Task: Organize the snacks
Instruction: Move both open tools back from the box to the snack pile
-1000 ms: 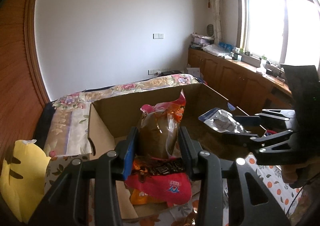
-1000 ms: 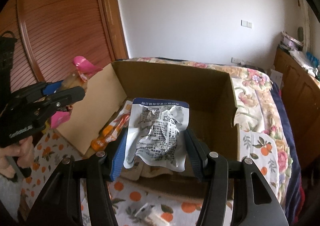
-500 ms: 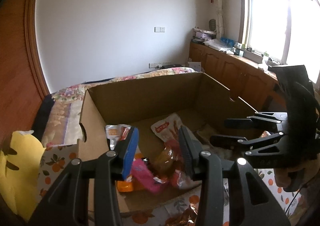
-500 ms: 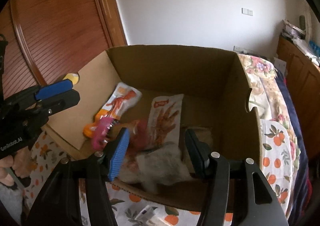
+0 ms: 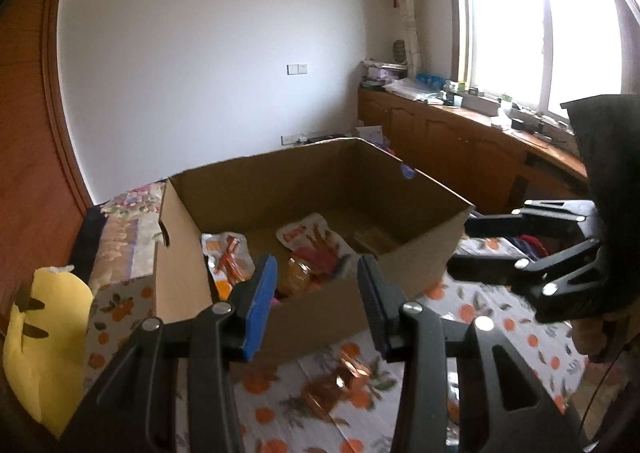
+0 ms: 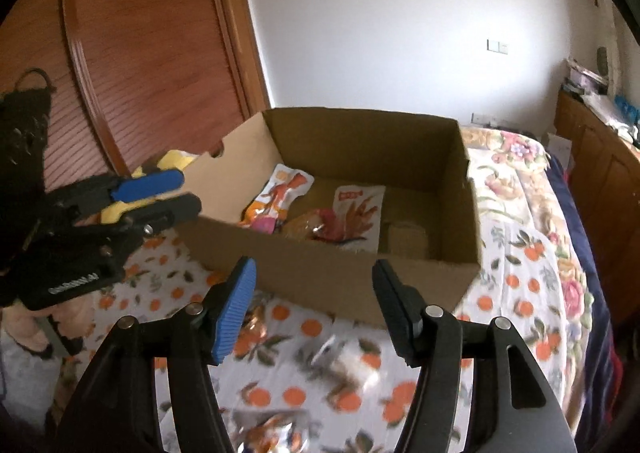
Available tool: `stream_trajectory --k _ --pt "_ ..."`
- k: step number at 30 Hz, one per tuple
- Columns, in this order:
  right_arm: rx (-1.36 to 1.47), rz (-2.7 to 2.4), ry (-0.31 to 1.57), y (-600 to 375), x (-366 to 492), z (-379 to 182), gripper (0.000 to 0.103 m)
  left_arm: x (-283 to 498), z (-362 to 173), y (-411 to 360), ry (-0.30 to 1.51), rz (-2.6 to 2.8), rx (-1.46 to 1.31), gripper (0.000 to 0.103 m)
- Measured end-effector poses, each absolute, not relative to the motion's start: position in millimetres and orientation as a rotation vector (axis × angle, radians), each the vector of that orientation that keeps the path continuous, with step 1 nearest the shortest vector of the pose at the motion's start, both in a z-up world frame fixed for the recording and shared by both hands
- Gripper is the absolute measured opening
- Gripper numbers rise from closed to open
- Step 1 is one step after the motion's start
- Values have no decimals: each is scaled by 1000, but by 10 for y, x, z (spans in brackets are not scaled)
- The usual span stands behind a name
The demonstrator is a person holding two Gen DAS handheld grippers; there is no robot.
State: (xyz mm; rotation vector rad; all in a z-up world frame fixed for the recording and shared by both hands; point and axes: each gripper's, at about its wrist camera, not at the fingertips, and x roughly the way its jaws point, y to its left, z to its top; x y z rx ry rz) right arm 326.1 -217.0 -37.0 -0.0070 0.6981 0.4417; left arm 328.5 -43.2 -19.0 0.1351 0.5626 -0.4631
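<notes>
- Grippers both stand empty: left gripper [image 5: 316, 293] with jaws apart, right gripper [image 6: 314, 305] with jaws that have just been opening, nothing between them.
- Cardboard box [image 6: 336, 273] just ahead holds several snack packets [image 6: 358, 213].
- Copper-foil snack [image 5: 340, 381] lies loose on the bedspread [image 6: 516, 293]; it looks light, crinkly and slippery, so pinching a sealed edge seems best.
</notes>
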Motion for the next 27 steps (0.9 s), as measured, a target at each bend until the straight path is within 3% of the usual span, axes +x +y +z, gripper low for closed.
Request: stream_trajectory --k 9,25,27 --pt "16 415 712 -2325 2788 -398 62 2942 -342 -442 582 -475 157 42" --pt "27 371 806 -2286 2327 -1058 63 2789 -904 -446 706 -474 198 42" --pt "33 369 813 -2296 2320 -1119 67 2795 -965 -471 725 -492 215 42"
